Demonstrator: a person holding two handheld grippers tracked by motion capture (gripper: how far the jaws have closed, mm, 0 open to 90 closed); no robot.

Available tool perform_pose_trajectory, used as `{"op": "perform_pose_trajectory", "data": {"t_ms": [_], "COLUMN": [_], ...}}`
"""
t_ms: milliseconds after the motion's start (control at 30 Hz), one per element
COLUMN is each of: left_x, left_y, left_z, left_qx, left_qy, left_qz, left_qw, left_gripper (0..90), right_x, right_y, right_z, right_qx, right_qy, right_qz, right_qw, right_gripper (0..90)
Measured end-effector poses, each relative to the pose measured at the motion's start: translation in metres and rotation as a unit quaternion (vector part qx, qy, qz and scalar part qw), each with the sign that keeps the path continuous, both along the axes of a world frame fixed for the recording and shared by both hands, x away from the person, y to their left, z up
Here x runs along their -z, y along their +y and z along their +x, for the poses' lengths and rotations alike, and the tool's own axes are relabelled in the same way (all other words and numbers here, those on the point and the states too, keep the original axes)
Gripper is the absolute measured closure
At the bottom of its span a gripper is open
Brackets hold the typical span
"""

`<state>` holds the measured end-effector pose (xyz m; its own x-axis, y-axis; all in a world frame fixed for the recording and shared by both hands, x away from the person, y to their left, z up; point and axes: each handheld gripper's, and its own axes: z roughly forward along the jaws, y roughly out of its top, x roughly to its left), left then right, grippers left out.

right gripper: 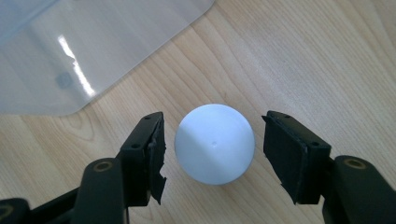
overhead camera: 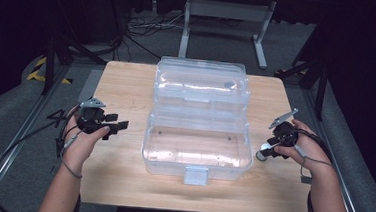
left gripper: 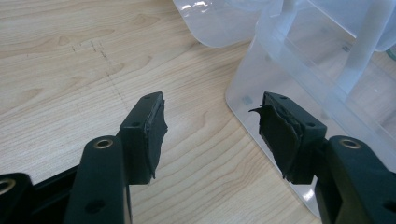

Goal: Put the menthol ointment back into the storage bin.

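A wooden tabletop (overhead camera: 120, 181) seen from above, with a person's two forearms coming in from the near edge, each hand holding a black two-jaw gripper.

At the left, the left gripper (overhead camera: 117, 126) is held just above the wood, pointing right toward a clear plastic box (overhead camera: 197, 151). In the left gripper view (left gripper: 212, 128) its jaws stand wide apart with nothing between them; bare wood shows in the gap, and the worn black pads (left gripper: 156, 128) look ragged at the edges. The near left corner of the box (left gripper: 289, 88) sits just beyond the right-hand jaw.

In the middle of the tabletop stands the box, open and empty. Its lid (overhead camera: 201, 84) is swung back and lies behind the base, hinged to it. A small latch tab (overhead camera: 195, 175) hangs at the middle of the near wall.

At the right, the right gripper (overhead camera: 264, 152) is held low beside the box's right wall, pointing left and toward the near edge. A white ball (overhead camera: 262, 155) rests on the wood just beside that wall, at the gripper's tip. In the right gripper view (right gripper: 214, 142) the ball (right gripper: 215, 143) lies between the open jaws, with a narrow gap visible on each side, so the pads are not pressing on it. A rounded corner of the clear box (right gripper: 70, 51) shows at the upper left of that view.
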<state>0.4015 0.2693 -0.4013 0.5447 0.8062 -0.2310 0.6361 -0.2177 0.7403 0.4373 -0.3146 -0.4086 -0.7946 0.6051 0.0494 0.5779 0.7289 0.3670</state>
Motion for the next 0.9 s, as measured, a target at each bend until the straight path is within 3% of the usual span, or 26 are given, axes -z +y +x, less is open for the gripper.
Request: {"op": "perform_pose_trajectory", "data": {"t_ms": [300,633,900], "left_x": [0.0000,0.0005,0.0012], "left_y": [-0.0007,-0.0013,-0.0006], "left_z": [-0.0002,0.0001,0.0003], "left_qx": [0.001,0.003,0.002], "left_qy": [0.001,0.002,0.002], "left_qz": [-0.001,-0.001,-0.001], "left_qw": [1.0000,1.0000,1.0000], "left_gripper": [41.6,41.6,41.6], "right_x": [0.0093,0.0103,0.0101], "right_y": [0.0044,0.0061,0.0055], "right_z": [0.0022,0.0027,0.0029], "right_qx": [-0.009,-0.017,-0.007], "right_qy": [0.013,0.011,0.011], "right_qz": [-0.023,-0.026,-0.021], "right_qw": [0.9996,0.9995,0.9997], "right_gripper": [41.9,48.2,50.3]}}
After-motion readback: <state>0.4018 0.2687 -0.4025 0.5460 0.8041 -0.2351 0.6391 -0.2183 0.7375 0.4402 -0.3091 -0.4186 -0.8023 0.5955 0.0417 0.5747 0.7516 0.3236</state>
